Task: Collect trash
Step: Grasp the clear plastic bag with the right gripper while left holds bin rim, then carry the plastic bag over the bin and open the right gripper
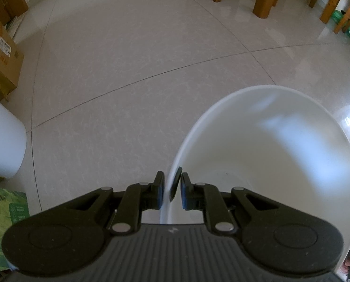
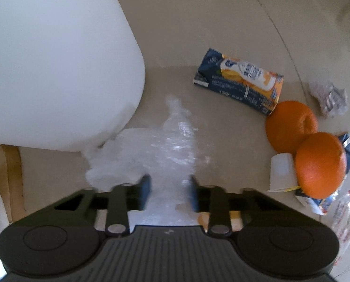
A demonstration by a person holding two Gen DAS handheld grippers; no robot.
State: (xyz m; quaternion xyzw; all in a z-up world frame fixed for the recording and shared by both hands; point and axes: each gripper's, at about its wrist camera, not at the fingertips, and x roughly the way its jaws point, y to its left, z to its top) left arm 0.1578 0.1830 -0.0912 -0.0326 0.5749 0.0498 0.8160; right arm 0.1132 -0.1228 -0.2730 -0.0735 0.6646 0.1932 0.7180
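Right gripper [image 2: 169, 192]: jaws closed on crumpled clear plastic wrap [image 2: 160, 145] lying on the floor [image 2: 189, 35].
Left gripper [image 1: 170, 191]: pinching the white bin [image 1: 280, 164] rim.
Nearby: 2 oranges [image 2: 291, 124], a blue carton [image 2: 239, 84].

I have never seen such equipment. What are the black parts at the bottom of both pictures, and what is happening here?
They are two handheld grippers, each with its own camera looking along its fingers. In the left view, the left gripper is clamped on the rim of a white bucket over a tiled floor. In the right view, the right gripper pinches a clear crumpled plastic wrap on the floor. Nearby lie a juice carton, two oranges and a white cup.
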